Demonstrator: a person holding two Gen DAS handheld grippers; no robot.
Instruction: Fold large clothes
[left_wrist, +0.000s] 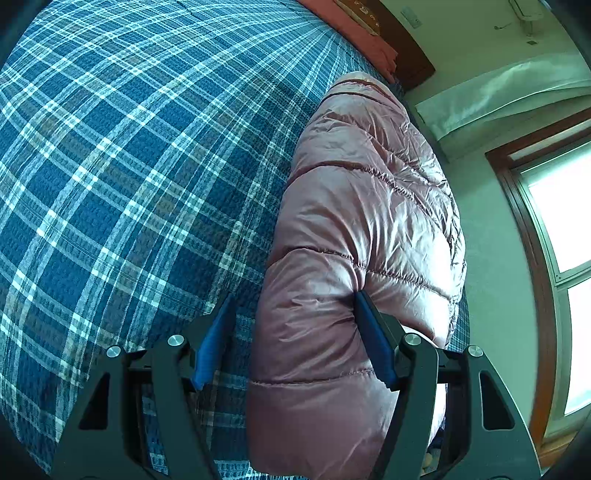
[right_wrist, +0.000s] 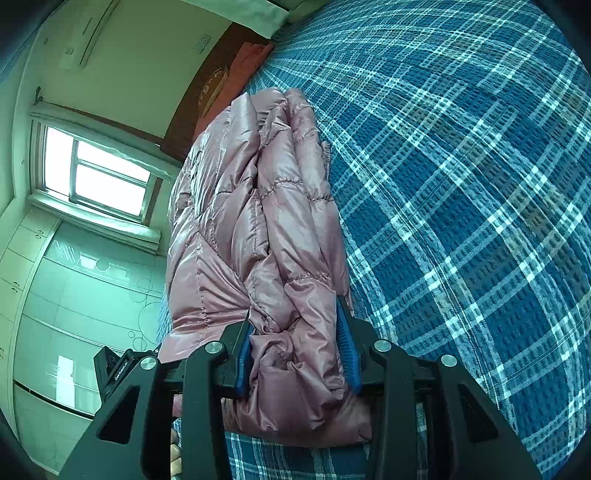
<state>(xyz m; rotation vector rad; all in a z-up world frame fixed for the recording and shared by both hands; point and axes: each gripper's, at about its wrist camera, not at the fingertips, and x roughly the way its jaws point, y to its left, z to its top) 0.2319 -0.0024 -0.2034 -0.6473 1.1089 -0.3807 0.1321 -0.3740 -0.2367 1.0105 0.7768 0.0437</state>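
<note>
1. Pink quilted puffer jacket (left_wrist: 354, 229) lies on the blue plaid bedspread (left_wrist: 129, 166), near the bed's edge on the window (right_wrist: 99, 173) side. It is gathered into a long, thick bundle, several layers deep in the right wrist view.
2. Right gripper (right_wrist: 299, 354): blue pads (right_wrist: 349, 350) pressed into a bunched end of the jacket from both sides; jaws clamped on the fabric.
3. Left gripper (left_wrist: 295, 343): jaws spread wide. One pad (left_wrist: 373, 339) touches the jacket's top; the other (left_wrist: 212, 343) stands clear over the bedspread. No grip here.
4. Progress, judged: lengthwise folding looks done; bundle narrow and stacked. Likely remaining: one crosswise fold or a final tidy and press-down. Cannot tell whether sleeves are tucked inside.
5. Surroundings: brown headboard (left_wrist: 406, 48) and reddish cloth (left_wrist: 354, 33) at the bed's far end; wall cabinets (right_wrist: 55, 295) beside the window.
</note>
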